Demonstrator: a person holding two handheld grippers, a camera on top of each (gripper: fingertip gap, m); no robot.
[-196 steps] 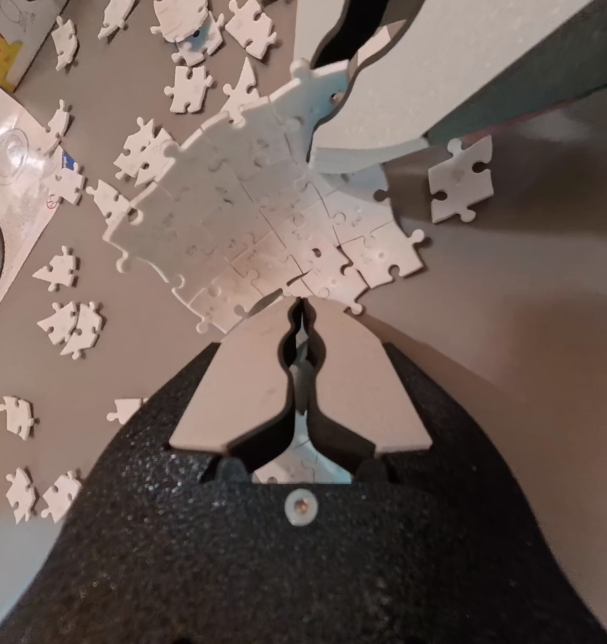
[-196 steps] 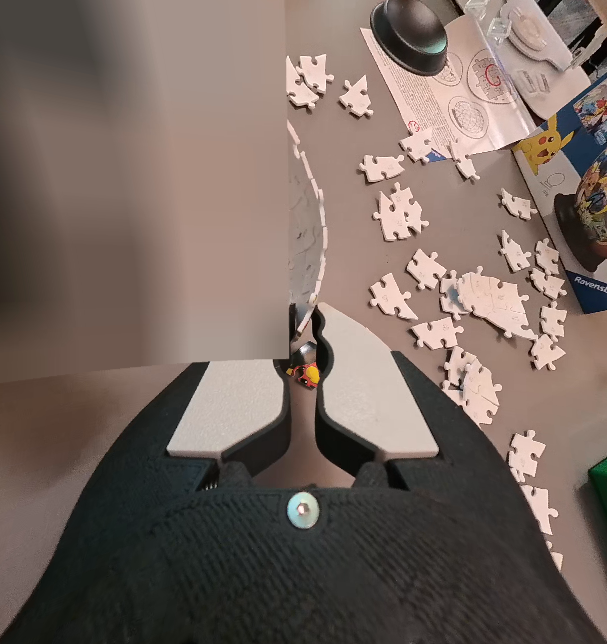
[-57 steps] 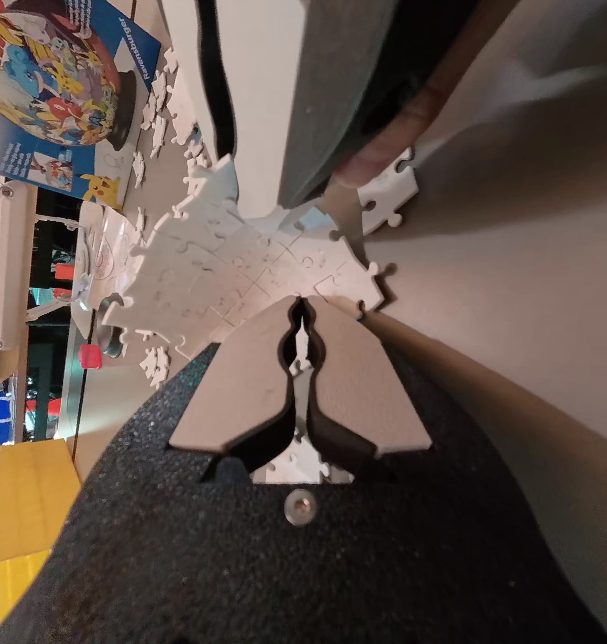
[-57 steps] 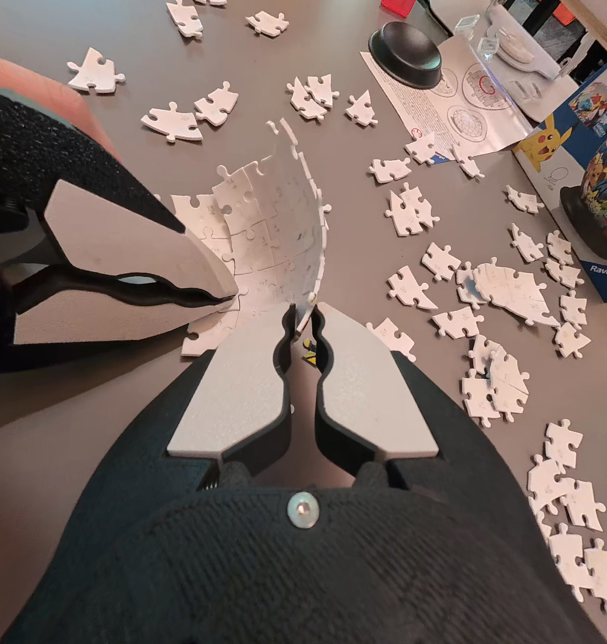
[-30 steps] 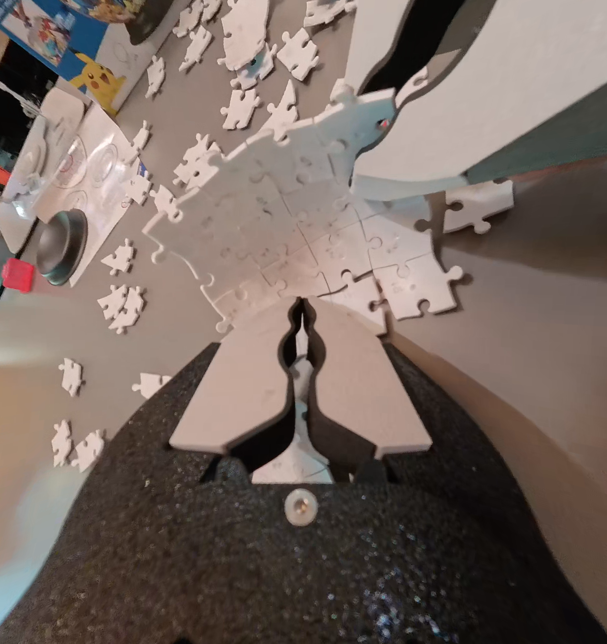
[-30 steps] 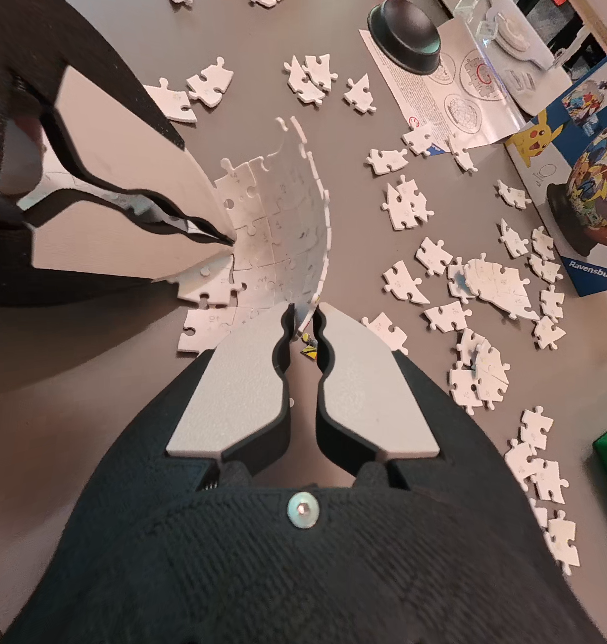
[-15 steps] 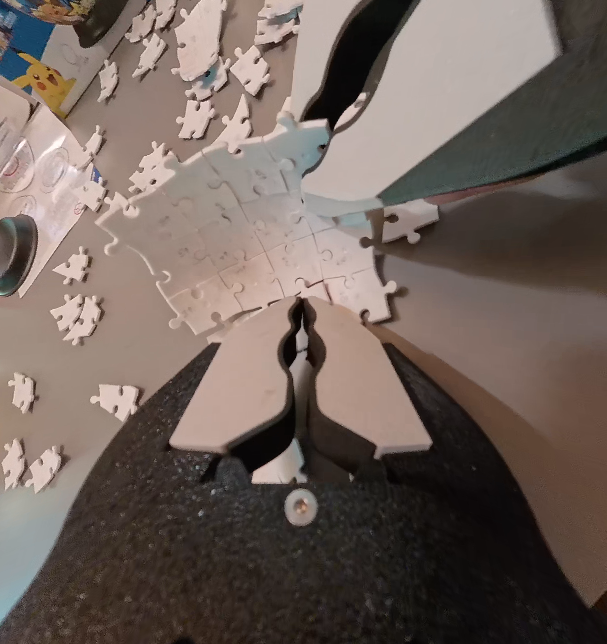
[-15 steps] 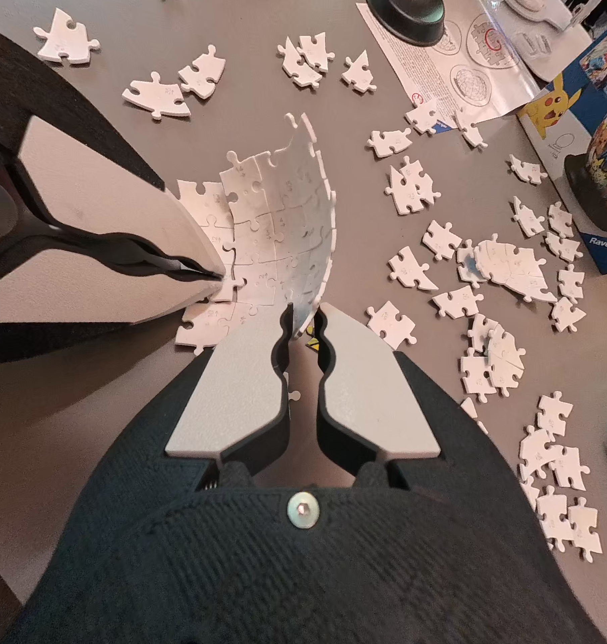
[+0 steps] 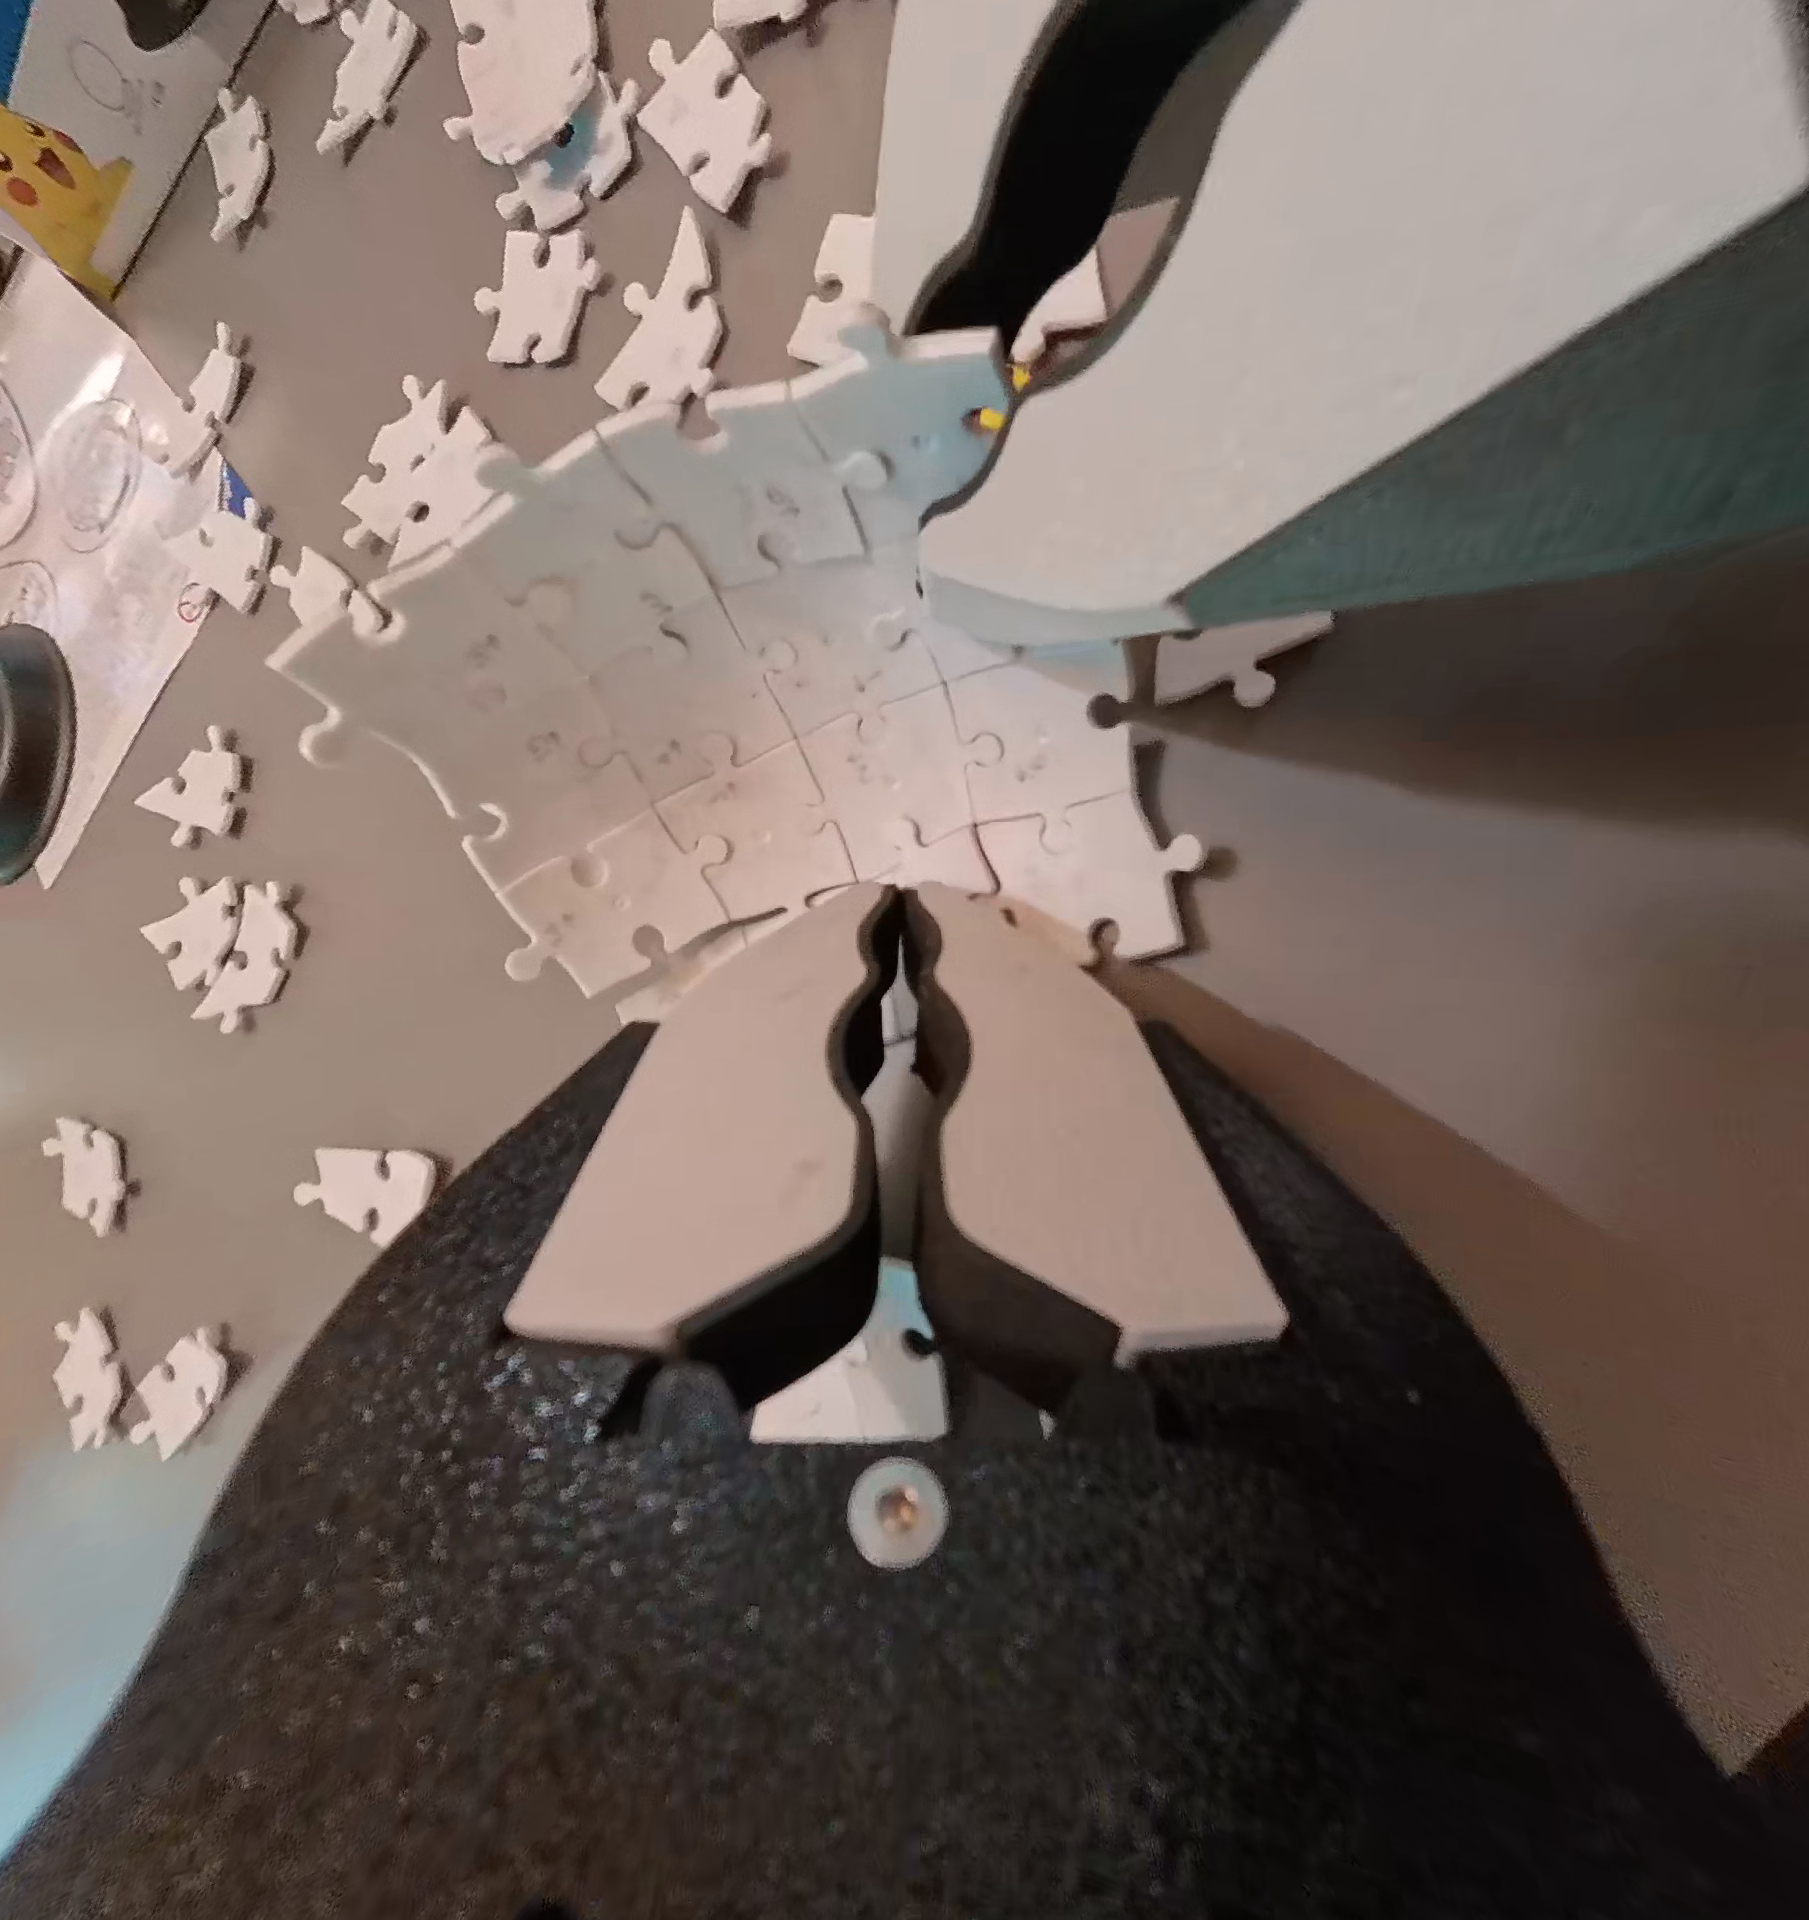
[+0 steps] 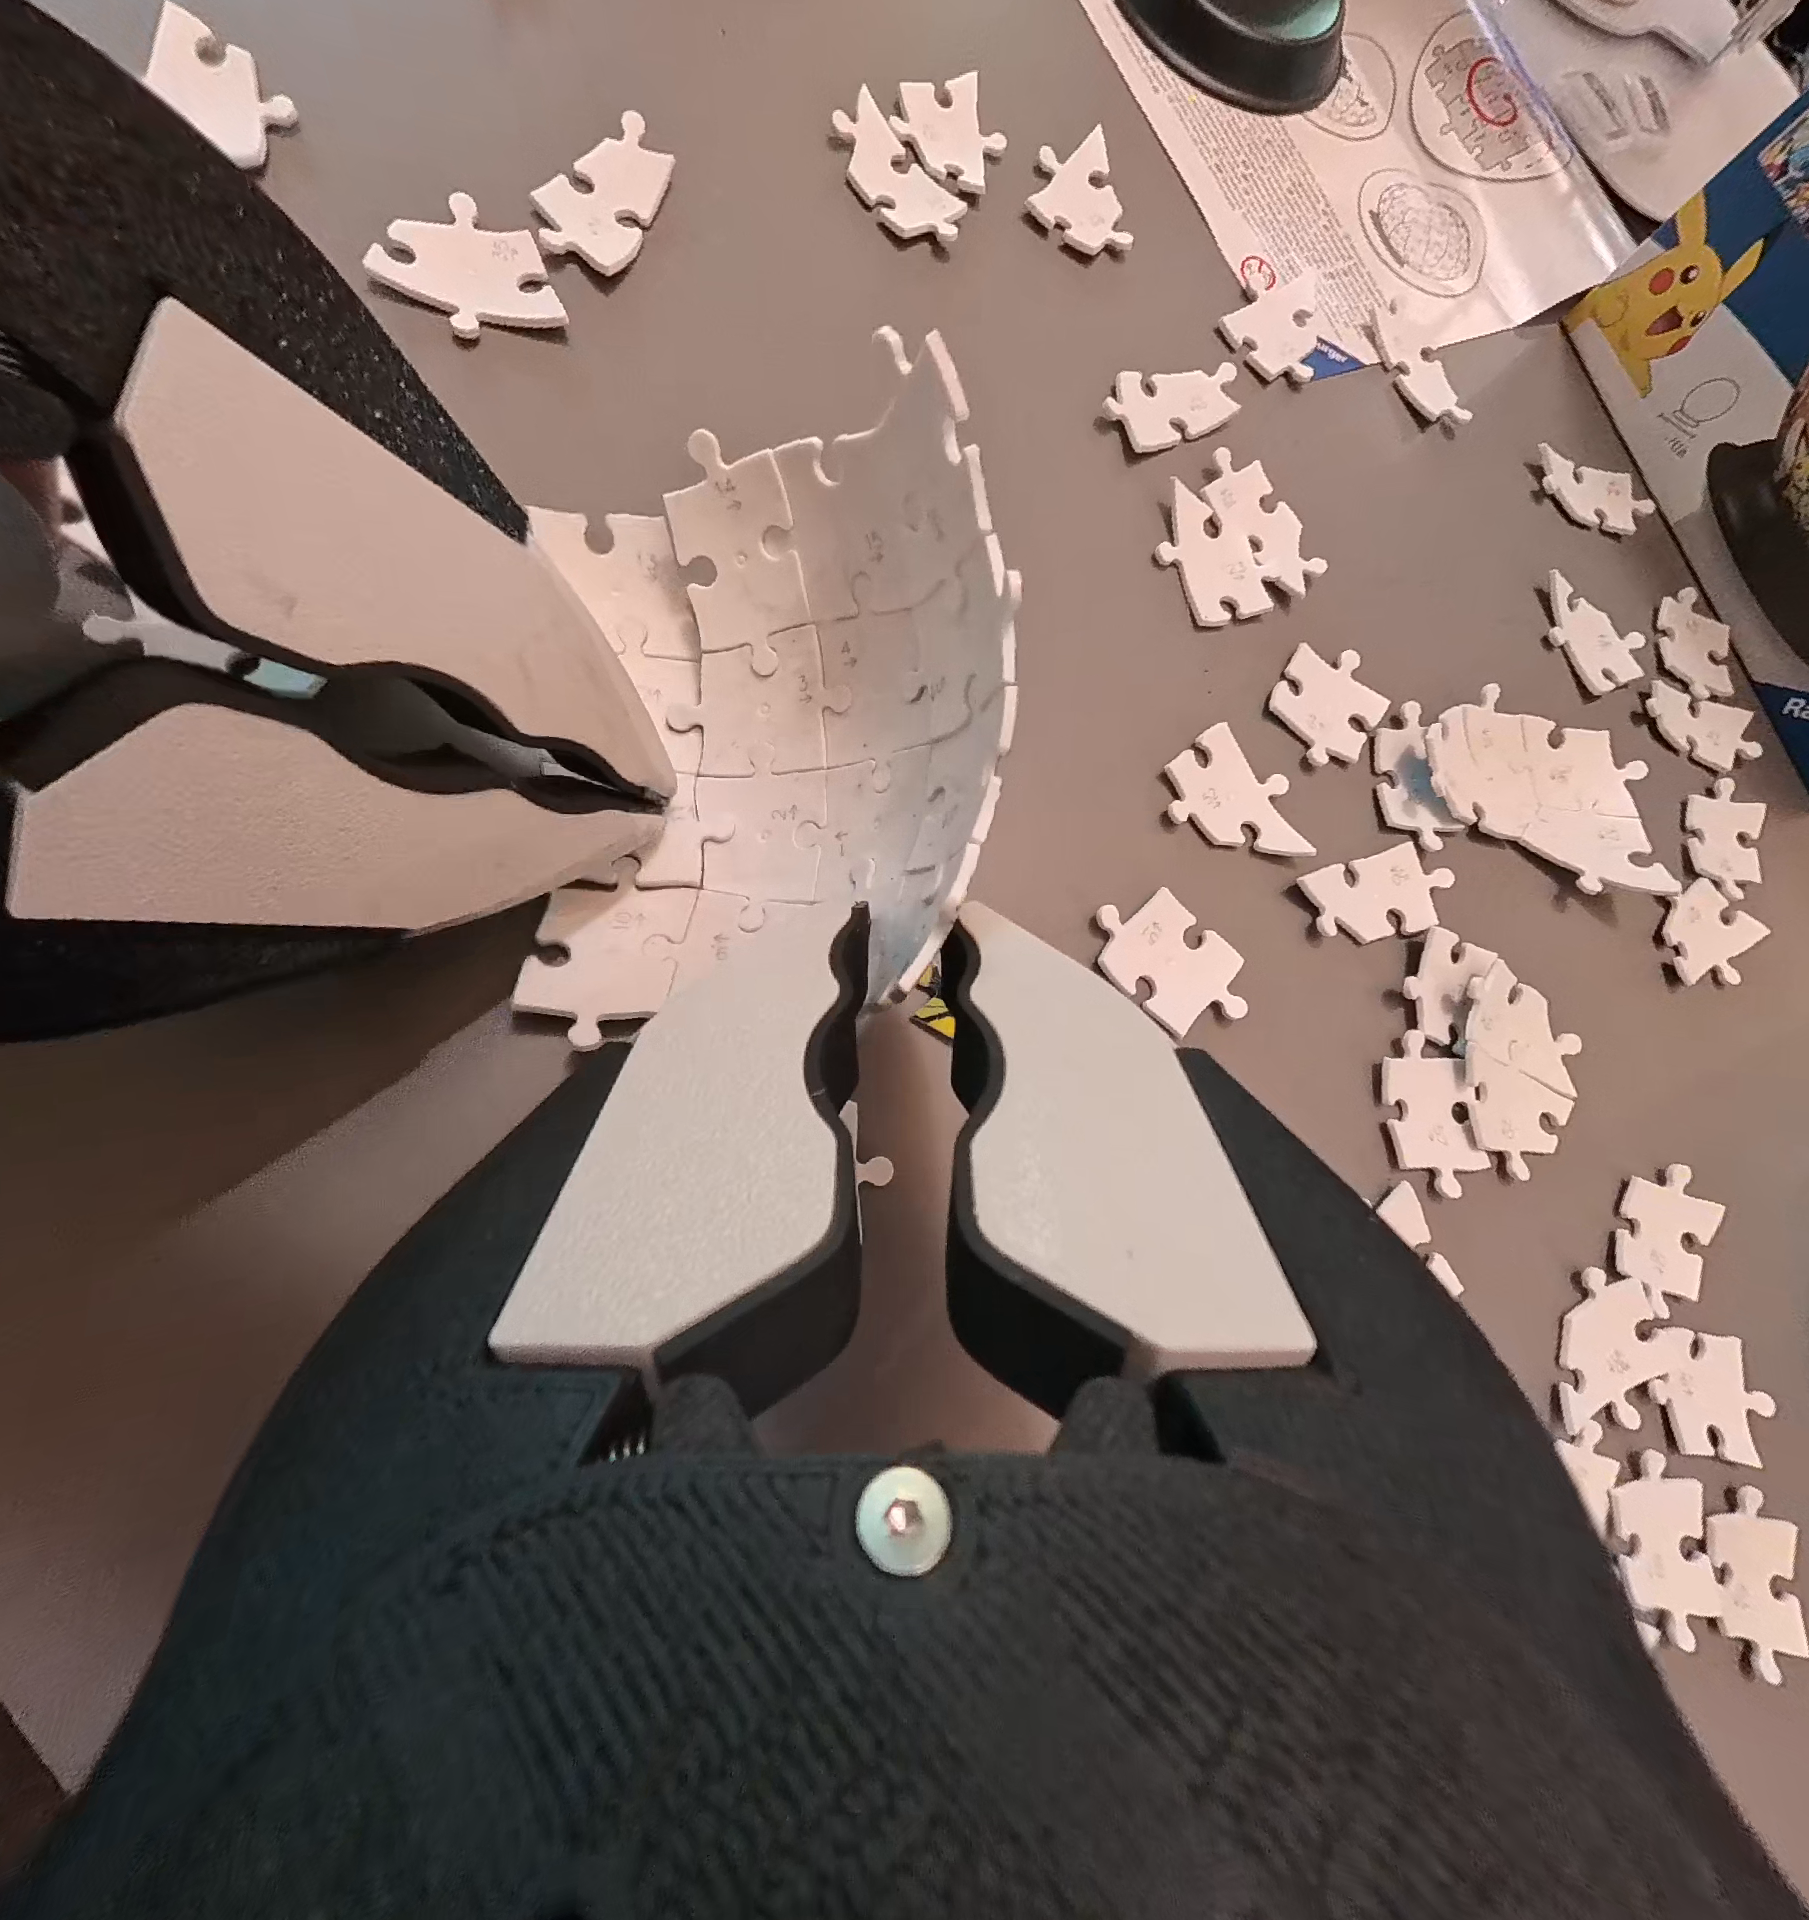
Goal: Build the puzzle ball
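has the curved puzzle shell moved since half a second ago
Yes, slightly. In the right wrist view the assembled shell sits closer to the instruction sheet than before, though part of that may be camera motion. Both tongs, left and right, stay clamped on it.

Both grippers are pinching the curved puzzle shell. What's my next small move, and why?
Probably lower the shell onto the table and free the right gripper to fetch a loose piece: both grippers are shut on the shell's edges, the left gripper opposite.
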